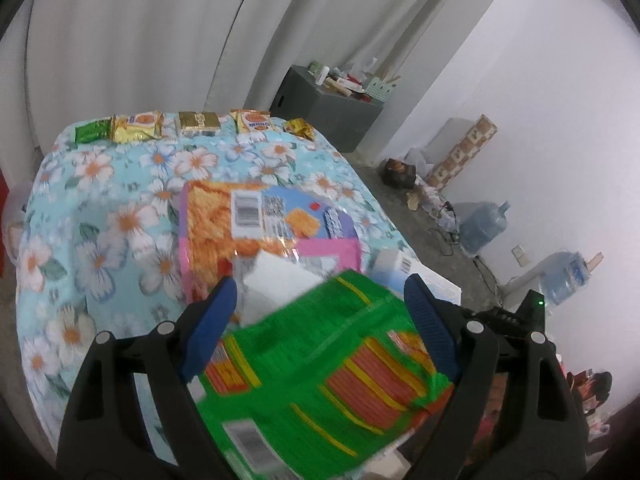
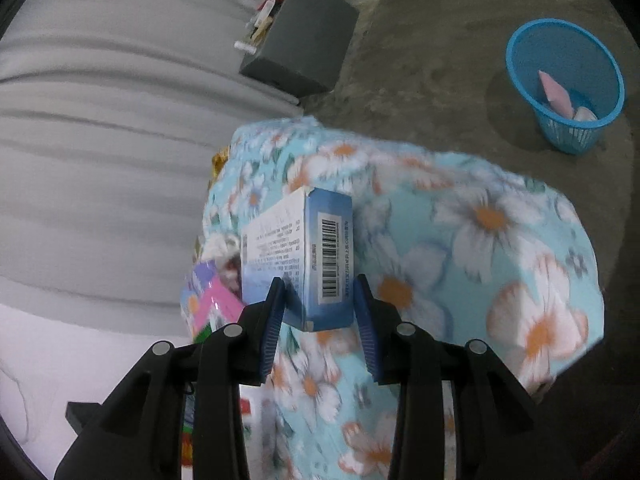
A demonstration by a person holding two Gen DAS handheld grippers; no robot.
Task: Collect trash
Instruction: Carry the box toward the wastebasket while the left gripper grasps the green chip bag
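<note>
My right gripper point(image 2: 320, 300) is shut on a blue and white carton box point(image 2: 316, 256) with a barcode, held above the floral-clothed table point(image 2: 500, 240). A blue mesh trash basket point(image 2: 566, 84) stands on the floor at the far right, with pink and white trash inside. My left gripper point(image 1: 320, 312) is open over a green snack wrapper point(image 1: 320, 368) that lies between its fingers. Past it lie a white paper piece point(image 1: 280, 280) and an orange and pink snack bag point(image 1: 256, 228).
Gold and green snack packets point(image 1: 192, 124) line the table's far edge by the grey curtain. A dark grey box point(image 1: 324, 108) with clutter stands behind. Water jugs point(image 1: 484, 224) and cables sit along the white wall on the right.
</note>
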